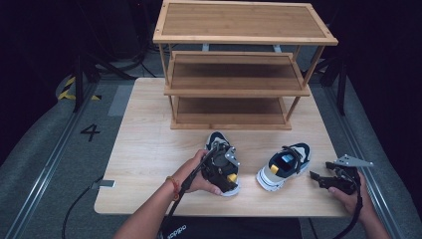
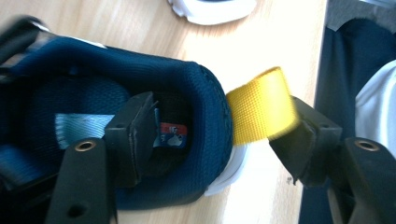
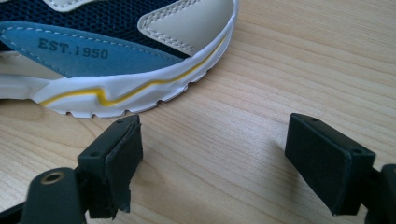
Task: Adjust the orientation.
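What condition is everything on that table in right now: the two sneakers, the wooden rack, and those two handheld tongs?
Navy mesh sneaker with yellow heel loop: upright on the table, its heel wall between the jaws, pads not pressing.
Navy and cream sneaker with white sole: upright on the table, untouched.
Three-tier bamboo shoe rack: standing, all shelves bare.
Left tongs: open, one jaw inside the shoe, one by the yellow loop.
Right tongs: open, nothing between the jaws.
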{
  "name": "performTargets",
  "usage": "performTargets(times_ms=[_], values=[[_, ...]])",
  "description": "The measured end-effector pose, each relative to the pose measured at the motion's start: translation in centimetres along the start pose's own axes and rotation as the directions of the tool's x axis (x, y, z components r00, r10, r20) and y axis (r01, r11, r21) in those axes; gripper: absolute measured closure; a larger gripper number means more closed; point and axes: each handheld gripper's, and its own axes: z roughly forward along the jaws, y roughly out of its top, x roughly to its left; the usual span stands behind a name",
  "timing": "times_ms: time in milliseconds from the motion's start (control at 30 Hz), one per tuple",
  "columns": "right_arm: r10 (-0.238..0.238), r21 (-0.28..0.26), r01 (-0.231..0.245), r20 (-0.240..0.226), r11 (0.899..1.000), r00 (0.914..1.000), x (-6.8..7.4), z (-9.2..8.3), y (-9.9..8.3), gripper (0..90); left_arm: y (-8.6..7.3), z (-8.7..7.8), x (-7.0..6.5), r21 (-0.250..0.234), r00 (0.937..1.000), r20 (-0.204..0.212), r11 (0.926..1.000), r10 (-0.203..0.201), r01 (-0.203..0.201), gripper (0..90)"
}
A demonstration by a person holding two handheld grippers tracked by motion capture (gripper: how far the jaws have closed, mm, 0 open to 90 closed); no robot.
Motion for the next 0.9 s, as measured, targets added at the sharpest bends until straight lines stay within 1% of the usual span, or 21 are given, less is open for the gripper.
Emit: performTargets(times_ms=[33,67,100,133,167,200,233,267,300,367,400,433,500,567,667,700,733,767,800,833,900], values=[[0.000,0.000,0.000,0.000,1.000,1.0000,0.0,0.0,0.0,19.4,0.0,0.0,0.0,0.000,1.0000,0.000,1.0000,0.000,0.000,35.6],[0.000,0.000,0.000,0.000,1.000,1.0000,0.0,0.0,0.0,19.5,0.1,0.4,0.0,0.017,1.0000,0.001,0.9998,0.007,-0.007,35.6],[0.000,0.000,0.000,0.000,1.000,1.0000,0.0,0.0,0.0,19.4,0.3,0.7,0.0,0.039,0.9999,-0.006,0.9991,0.016,-0.016,42.2],[0.000,0.000,0.000,0.000,1.000,1.0000,0.0,0.0,0.0,19.4,0.3,0.7,0.0,0.039,0.9999,-0.006,0.9991,0.016,-0.016,44.3],[0.000,0.000,0.000,-0.001,1.000,1.0000,0.0,0.0,0.0,19.5,0.4,0.9,0.1,0.045,0.9998,0.010,0.9988,0.018,-0.018,44.3],[0.000,0.000,0.000,0.000,1.000,1.0000,0.0,0.0,0.0,19.5,0.5,0.9,0.1,0.060,0.9986,0.040,0.9975,0.034,-0.036,51.3],[0.000,0.000,0.000,0.000,1.000,1.0000,0.0,0.0,0.0,19.5,0.5,0.9,0.1,0.060,0.9986,0.040,0.9975,0.034,-0.036,54.4],[0.000,0.000,0.000,0.000,1.000,1.0000,0.0,0.0,0.0,19.5,0.5,0.6,0.0,0.078,0.9963,0.058,0.9946,0.064,-0.068,57.6],[0.000,0.000,0.000,0.000,1.000,1.0000,0.0,0.0,0.0,19.5,0.5,0.4,0.1,0.089,0.9944,0.065,0.9921,0.083,-0.088,58.6],[0.000,0.000,0.000,0.000,1.000,1.0000,0.0,0.0,0.0,19.4,0.5,0.2,0.1,0.094,0.9935,0.073,0.9911,0.088,-0.095,62.0],[0.000,0.000,0.000,0.000,1.000,1.0000,0.0,0.0,0.0,19.5,0.4,-0.1,0.2,0.099,0.9923,0.088,0.9905,0.087,-0.096,62.0],[0.000,0.000,0.000,0.000,1.000,1.0000,0.0,0.0,0.0,19.4,0.3,-0.3,0.4,0.101,0.9906,0.097,0.9893,0.096,-0.106,64.0],[0.000,0.000,0.000,0.000,1.000,1.0000,0.0,0.0,0.0,19.5,-0.1,-0.6,0.5,0.120,0.9887,0.109,0.9860,0.103,-0.116,64.7],[0.000,0.000,0.000,0.000,1.000,1.0000,0.0,0.0,0.0,19.4,-0.5,-1.0,0.7,0.143,0.9882,0.120,0.9835,0.095,-0.111,64.8],[0.000,0.000,0.000,0.000,1.000,1.0000,0.0,0.0,0.0,19.4,-1.0,-1.3,0.6,0.178,0.9864,0.122,0.9753,0.111,-0.131,65.7],[0.000,0.000,0.000,0.000,1.000,1.0000,0.0,0.0,0.0,19.4,-1.2,-1.4,0.7,0.176,0.9877,0.114,0.9763,0.106,-0.125,65.5],[0.000,0.000,0.000,0.000,1.000,1.0000,0.0,0.0,0.0,19.5,-1.4,-1.5,0.7,0.167,0.9893,0.110,0.9794,0.096,-0.114,65.2],[0.001,0.000,-0.001,0.000,1.000,1.0000,0.0,0.0,0.0,19.4,-1.4,-1.6,0.7,0.170,0.9896,0.109,0.9792,0.093,-0.111,64.9],[0.001,0.000,-0.001,0.000,1.000,1.0000,0.0,0.0,0.0,19.4,-1.5,-1.8,0.7,0.169,0.9915,0.101,0.9806,0.083,-0.099,64.1],[0.000,0.000,0.000,0.000,1.000,1.0000,0.0,0.0,0.0,19.5,-1.6,-1.8,0.8,0.168,0.9919,0.096,0.9810,0.082,-0.098,63.4],[0.000,0.000,0.000,0.000,1.000,1.0000,0.0,0.0,0.0,19.4,-1.5,-1.7,0.7,0.169,0.9949,0.075,0.9824,0.068,-0.080,58.7]])
